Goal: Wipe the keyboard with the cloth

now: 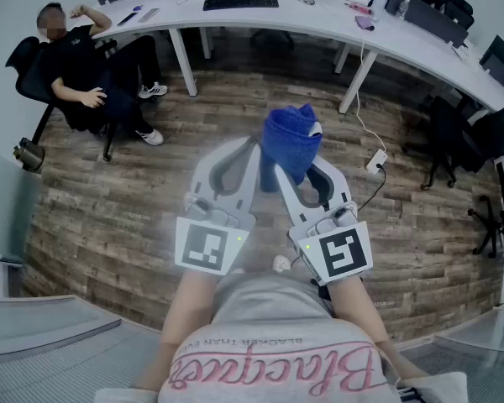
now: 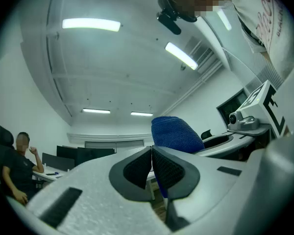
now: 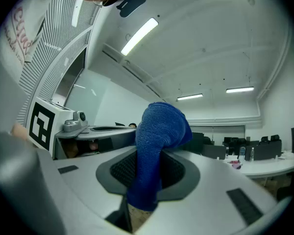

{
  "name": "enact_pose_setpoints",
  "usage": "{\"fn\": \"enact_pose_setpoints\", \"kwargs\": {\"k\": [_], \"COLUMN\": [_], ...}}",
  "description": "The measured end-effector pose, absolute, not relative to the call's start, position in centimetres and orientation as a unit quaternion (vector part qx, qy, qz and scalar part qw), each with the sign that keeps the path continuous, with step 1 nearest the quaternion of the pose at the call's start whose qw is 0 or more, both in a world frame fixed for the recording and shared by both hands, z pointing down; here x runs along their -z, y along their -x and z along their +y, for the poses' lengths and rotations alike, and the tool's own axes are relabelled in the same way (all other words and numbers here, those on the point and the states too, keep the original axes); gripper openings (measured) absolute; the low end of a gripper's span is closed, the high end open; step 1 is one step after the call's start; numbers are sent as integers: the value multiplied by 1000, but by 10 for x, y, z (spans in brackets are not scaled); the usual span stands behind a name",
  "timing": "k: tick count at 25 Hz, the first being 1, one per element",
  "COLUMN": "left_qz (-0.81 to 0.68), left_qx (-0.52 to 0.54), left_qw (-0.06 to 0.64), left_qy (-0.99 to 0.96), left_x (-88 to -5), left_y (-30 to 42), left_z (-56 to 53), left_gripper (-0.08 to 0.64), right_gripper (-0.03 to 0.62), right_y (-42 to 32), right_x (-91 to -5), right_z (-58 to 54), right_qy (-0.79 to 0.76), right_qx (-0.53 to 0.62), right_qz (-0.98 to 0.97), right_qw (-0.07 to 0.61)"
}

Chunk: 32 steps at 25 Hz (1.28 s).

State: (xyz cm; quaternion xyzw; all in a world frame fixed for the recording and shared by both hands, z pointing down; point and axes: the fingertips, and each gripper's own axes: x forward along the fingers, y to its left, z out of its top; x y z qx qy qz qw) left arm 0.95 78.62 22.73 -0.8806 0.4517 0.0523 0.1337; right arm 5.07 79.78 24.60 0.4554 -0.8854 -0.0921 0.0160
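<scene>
A blue cloth (image 1: 292,141) stands up bunched from my right gripper (image 1: 296,168), which is shut on it; in the right gripper view the cloth (image 3: 159,131) hangs down between the pads of that gripper (image 3: 154,175). My left gripper (image 1: 250,148) is held close beside it, shut, and in the left gripper view nothing is between the jaws of the left gripper (image 2: 152,153), with the cloth (image 2: 175,133) just to its right. Both grippers are held in the air over the floor. A black keyboard (image 1: 240,2) lies on the far curved white desk (image 1: 319,19), well away from both.
A person (image 1: 92,74) sits in an office chair at the far left. Black chairs (image 1: 454,133) stand at the right. A white power strip (image 1: 375,159) with a cable lies on the wood floor (image 1: 118,200). Monitors and small items line the desk.
</scene>
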Motion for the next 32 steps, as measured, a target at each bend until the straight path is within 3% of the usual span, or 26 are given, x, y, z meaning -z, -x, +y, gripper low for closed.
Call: {"fn": "enact_pose_setpoints", "kwargs": {"k": [19, 32], "left_qz": [454, 468], "left_qx": [-52, -40], "left_qw": [124, 123], "left_qy": [881, 874], "left_x": [-233, -242], "left_y": [-21, -85], "left_z": [783, 770], "left_gripper": [6, 6], "right_gripper": [92, 92], "right_y": [-62, -126], "right_x": [-254, -261], "right_z": [796, 782], "right_qy": [-455, -438], "right_qx": [81, 73], "right_qz": [-887, -896], "right_qw": [18, 11]}}
